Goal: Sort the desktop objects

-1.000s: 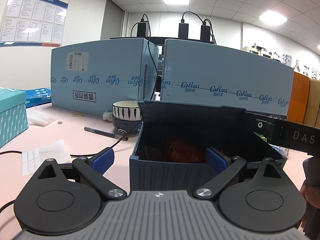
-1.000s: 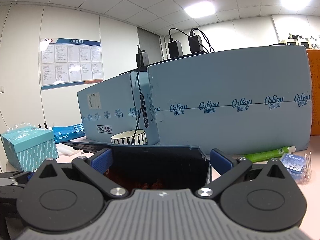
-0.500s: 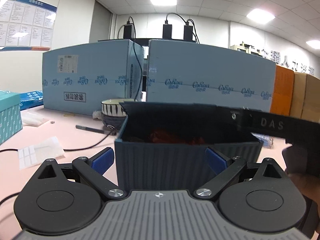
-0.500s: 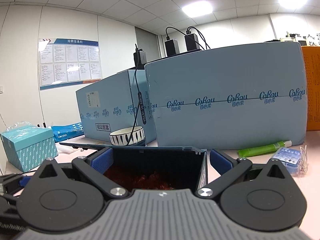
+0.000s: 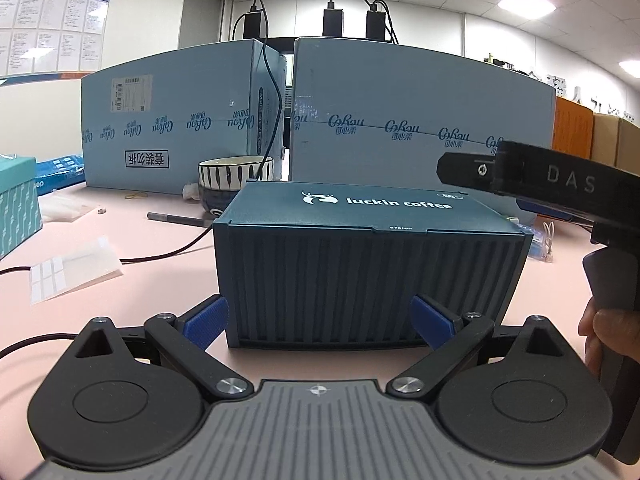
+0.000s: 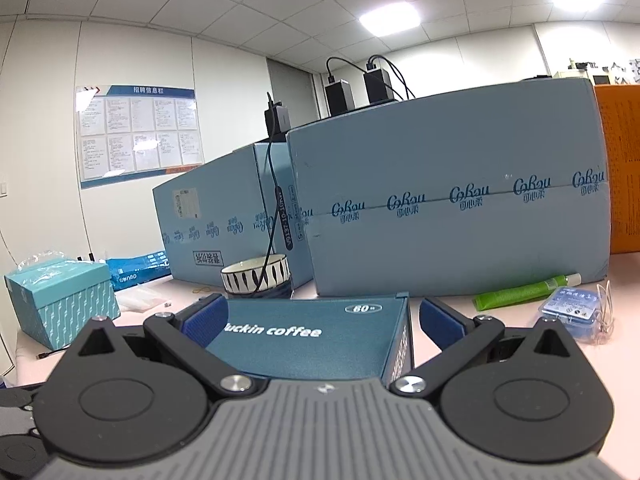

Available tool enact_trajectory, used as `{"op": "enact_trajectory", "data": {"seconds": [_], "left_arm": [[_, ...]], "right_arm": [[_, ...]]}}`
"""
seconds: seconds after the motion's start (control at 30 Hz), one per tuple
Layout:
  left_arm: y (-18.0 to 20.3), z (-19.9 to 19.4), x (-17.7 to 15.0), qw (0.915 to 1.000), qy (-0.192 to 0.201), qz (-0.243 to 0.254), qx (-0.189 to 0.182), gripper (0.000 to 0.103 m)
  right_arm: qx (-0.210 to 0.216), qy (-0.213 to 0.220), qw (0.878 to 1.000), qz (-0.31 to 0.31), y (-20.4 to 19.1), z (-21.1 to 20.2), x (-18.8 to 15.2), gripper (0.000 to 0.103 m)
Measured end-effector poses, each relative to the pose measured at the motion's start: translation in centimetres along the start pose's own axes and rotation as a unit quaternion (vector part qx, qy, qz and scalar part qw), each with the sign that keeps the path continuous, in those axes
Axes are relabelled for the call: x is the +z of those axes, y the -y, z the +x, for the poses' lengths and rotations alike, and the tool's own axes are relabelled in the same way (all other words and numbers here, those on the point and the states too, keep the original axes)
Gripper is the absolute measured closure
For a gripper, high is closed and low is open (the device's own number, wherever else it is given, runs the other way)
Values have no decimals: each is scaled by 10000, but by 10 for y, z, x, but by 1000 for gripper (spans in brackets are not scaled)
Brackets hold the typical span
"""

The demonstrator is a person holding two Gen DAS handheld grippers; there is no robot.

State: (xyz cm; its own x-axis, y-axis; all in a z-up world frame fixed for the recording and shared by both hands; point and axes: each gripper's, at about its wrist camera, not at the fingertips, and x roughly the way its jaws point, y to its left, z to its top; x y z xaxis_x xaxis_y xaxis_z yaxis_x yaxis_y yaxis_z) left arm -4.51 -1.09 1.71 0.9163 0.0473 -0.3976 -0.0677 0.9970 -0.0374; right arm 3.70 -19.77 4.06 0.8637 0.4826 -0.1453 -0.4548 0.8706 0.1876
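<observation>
A dark blue ribbed "luckin coffee" box stands on the pink desk with its lid flat and closed. My left gripper is open, its blue pads low at the box's near face, one toward each bottom corner. My right gripper is open too and hovers just over the lid, a pad on either side. In the left wrist view its black body reaches in from the right above the box's far corner, held by a hand.
A striped bowl, a pen and a black cable lie behind and left of the box. Two tall light-blue cartons wall the back. A teal box sits left; a green tube and small blue case right.
The box's lid stood open over red contents; it is now down and closed. The right gripper sits lower over the lid, and the left gripper has drawn back from the box.
</observation>
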Motion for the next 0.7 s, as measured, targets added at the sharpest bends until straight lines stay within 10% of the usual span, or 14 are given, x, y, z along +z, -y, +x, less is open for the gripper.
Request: {"op": "enact_trajectory", "data": {"seconds": [0.7], "left_arm": [[7,11,-5,9989,-348,239,209,5]], "right_arm": [[-178,-390,9983,396,40,-26,-16,0]]}}
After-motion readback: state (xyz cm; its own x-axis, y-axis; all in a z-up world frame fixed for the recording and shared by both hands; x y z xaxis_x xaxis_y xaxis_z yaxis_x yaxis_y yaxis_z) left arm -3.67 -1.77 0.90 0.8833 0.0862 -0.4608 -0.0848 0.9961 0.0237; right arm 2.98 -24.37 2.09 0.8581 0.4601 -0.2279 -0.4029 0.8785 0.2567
